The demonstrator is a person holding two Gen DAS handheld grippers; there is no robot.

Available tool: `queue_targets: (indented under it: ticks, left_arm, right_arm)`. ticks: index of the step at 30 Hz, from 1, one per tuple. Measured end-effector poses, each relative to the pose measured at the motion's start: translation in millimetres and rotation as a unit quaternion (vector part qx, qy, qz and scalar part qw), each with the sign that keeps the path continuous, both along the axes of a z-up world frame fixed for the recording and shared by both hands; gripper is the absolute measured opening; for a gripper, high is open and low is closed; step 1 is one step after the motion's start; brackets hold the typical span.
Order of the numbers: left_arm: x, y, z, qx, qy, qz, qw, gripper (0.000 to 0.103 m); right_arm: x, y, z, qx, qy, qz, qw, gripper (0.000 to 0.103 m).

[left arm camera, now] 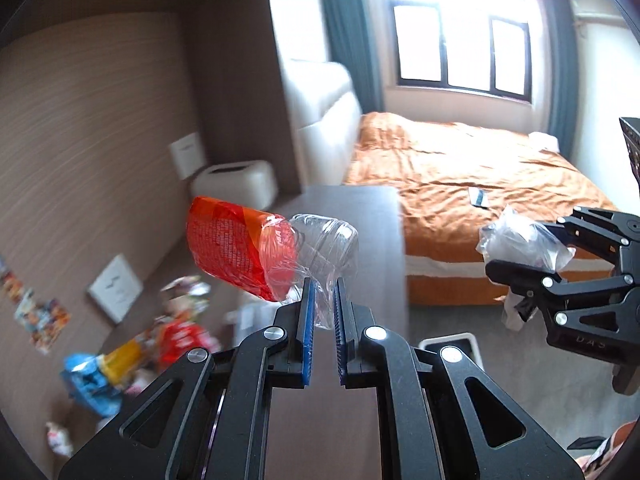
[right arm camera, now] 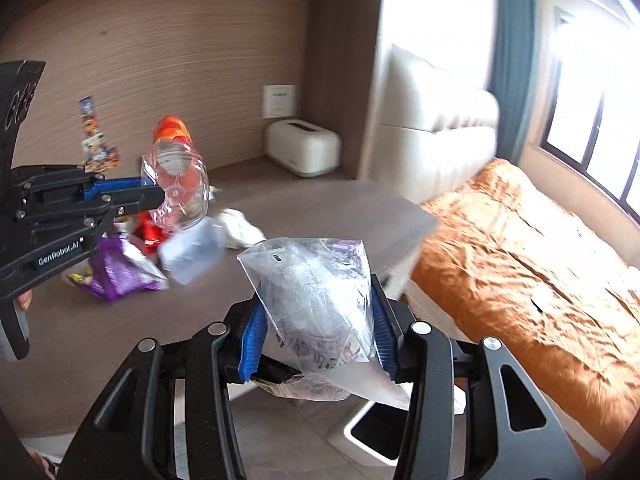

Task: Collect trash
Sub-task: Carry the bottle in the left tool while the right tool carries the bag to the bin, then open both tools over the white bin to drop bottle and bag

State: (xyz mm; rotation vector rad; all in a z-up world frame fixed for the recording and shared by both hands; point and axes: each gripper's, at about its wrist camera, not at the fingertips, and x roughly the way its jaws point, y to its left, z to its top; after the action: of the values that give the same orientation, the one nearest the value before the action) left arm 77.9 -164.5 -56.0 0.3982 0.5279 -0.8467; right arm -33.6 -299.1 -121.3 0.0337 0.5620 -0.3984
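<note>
My left gripper (left arm camera: pixel 323 286) is shut on a crushed clear plastic bottle with an orange-red label (left arm camera: pixel 256 252) and holds it in the air above the desk; the bottle also shows in the right wrist view (right arm camera: pixel 176 188). My right gripper (right arm camera: pixel 320 312) is shut on a crumpled clear plastic bag (right arm camera: pixel 316 300), held above the desk's corner; the bag also shows in the left wrist view (left arm camera: pixel 520 240). A white trash bin (right arm camera: pixel 376 428) stands on the floor just below the right gripper and shows in the left wrist view (left arm camera: pixel 452 344).
Several wrappers lie on the brown desk (right arm camera: pixel 304 208): a purple packet (right arm camera: pixel 120 272), a white tissue (right arm camera: pixel 240 228), red, yellow and blue packets (left arm camera: pixel 120 360). A white toaster (right arm camera: pixel 304 152) stands at the back. A bed with an orange cover (right arm camera: pixel 540 264) is on the right.
</note>
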Motion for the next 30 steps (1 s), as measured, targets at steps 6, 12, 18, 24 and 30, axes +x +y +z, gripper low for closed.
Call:
queue_targets:
  ticks: [6, 12, 18, 24, 30]
  left_arm:
    - [-37.3, -108.2, -36.8, 0.022, 0.03, -0.059, 0.9975, 0.009]
    - [-55.9, -198.5, -103.1, 0.045, 0.078, -0.108, 0.9901, 0.009]
    - [-67.0, -263.4, -224.3, 0.088, 0.129, -0.164, 0.974, 0.009]
    - [-79.4, -294.9, -365.5, 0.137, 0.168, -0.206, 0.9541, 0.009]
    - [-67.6, -309.0, -473.2, 0.149, 0.263, -0.216, 0.9285, 0.094]
  right_arm:
    - [-36.2, -86.8, -27.1, 0.027, 0.024, -0.039, 0.999, 0.048]
    - [-52.8, -159.7, -79.3, 0.058, 0.057, -0.073, 0.994, 0.048]
    - [-52.4, -221.3, -171.5, 0.111, 0.086, -0.105, 0.985, 0.048]
    - [-33.0, -264.3, -305.6, 0.202, 0.11, -0.092, 0.969, 0.048]
    - [-8.1, -296.9, -437.3, 0.309, 0.155, -0.046, 0.937, 0.098]
